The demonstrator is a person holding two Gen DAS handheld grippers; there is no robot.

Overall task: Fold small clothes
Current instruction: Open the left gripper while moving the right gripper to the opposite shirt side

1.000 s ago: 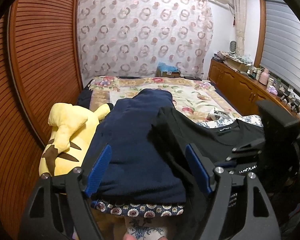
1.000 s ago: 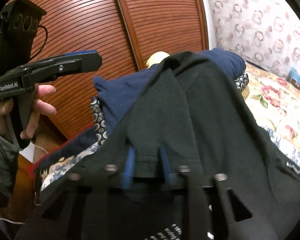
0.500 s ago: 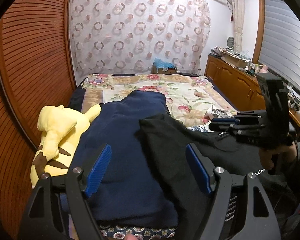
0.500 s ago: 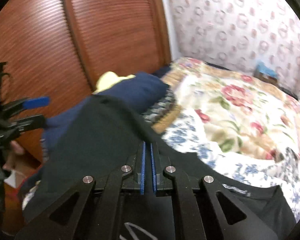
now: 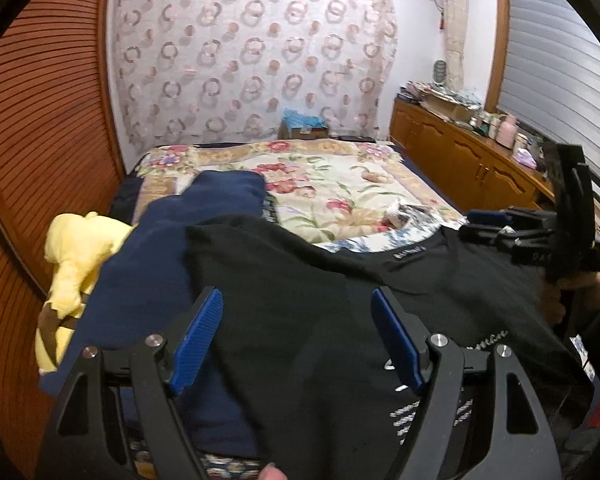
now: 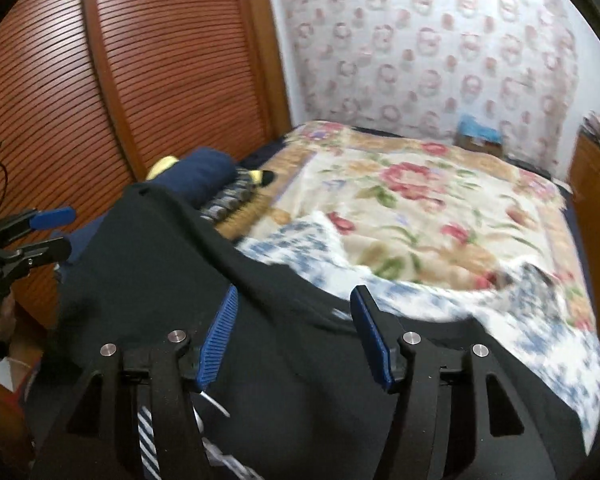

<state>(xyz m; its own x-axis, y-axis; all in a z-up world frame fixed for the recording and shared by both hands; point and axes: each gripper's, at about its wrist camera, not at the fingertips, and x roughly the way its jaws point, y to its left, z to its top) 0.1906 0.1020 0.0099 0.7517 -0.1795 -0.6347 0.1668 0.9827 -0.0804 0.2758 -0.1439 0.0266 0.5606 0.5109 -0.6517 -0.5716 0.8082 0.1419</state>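
Observation:
A black T-shirt (image 5: 300,280) with white print lies spread over the near end of the bed, partly on top of a navy garment (image 5: 172,264). In the right wrist view the same black T-shirt (image 6: 164,264) fills the foreground. My left gripper (image 5: 296,312) hovers over it, open, with nothing between its blue pads. My right gripper (image 6: 294,312) is above the shirt's collar side; its jaws are opening and no cloth is pinched between them. The right gripper (image 5: 496,226) also shows at the right edge of the left wrist view.
A yellow plush toy (image 5: 76,248) lies left of the navy garment. The floral bedspread (image 5: 332,184) stretches beyond, with a blue-and-white patterned cloth (image 6: 296,244) on it. A wooden slatted wall (image 6: 120,80) runs on the left, a low cabinet (image 5: 460,152) on the right.
My right gripper let go of the black shirt's fold, opened, and swung right toward the collar side. The left gripper shifted right over the black shirt and stayed open.

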